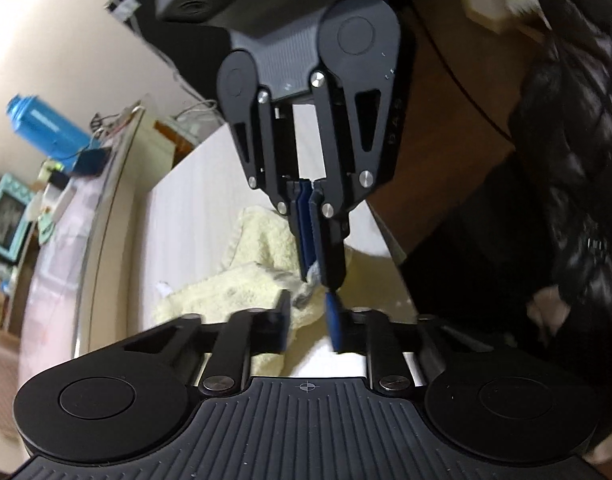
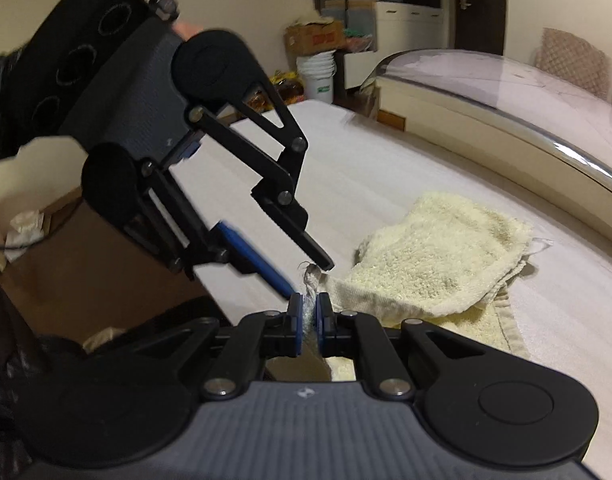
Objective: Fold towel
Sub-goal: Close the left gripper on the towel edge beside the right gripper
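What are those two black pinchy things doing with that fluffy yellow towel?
A person is folding a pale yellow towel on a white striped surface, holding a pincher tool in each hand. The right gripper is shut on a frayed grey corner of the towel. The left gripper has come right up beside it, with its fingers around that same corner but not yet pressed together. The towel is already doubled over partway, with its layers not lined up neatly.

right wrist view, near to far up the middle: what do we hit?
right gripper shut on the towel's frayed corner → left gripper at that same corner → pale yellow towel → white bed surface → white bucket → cardboard box
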### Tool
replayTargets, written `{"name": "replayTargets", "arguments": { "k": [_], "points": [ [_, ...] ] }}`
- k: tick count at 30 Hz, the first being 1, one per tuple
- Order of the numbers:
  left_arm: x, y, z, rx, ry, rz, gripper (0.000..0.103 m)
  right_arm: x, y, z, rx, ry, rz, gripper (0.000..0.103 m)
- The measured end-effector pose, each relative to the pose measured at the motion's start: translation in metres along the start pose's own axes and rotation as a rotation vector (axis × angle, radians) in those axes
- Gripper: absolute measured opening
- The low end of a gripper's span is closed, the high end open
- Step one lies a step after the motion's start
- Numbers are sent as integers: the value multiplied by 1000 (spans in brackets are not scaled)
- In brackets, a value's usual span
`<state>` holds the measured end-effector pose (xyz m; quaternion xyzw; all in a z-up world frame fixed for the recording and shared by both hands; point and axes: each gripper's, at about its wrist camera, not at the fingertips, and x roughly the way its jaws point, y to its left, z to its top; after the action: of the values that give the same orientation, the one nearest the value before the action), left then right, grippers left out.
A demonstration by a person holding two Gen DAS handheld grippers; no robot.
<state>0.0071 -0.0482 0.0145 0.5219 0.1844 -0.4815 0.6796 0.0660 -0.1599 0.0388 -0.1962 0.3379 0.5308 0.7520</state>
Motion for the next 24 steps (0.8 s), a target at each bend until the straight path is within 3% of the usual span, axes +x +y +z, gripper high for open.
{"name": "replayTargets", "arguments": {
  "k": [12,19,22,24],
  "points": [
    [1,-15,0,161,19,-6,16,6,6,5,-81,24,-9,8],
    [2,-18,6,125,31,-35,6,6,5,2,-70,17,-4,8],
    [-6,-16,2,64,26,-3,6,-1,-2,-3,-20,-27,5,14],
    [-13,-14,-2,32,28,19,6,-6,-11,-6,23,-62,-11,25]
  ]
}}
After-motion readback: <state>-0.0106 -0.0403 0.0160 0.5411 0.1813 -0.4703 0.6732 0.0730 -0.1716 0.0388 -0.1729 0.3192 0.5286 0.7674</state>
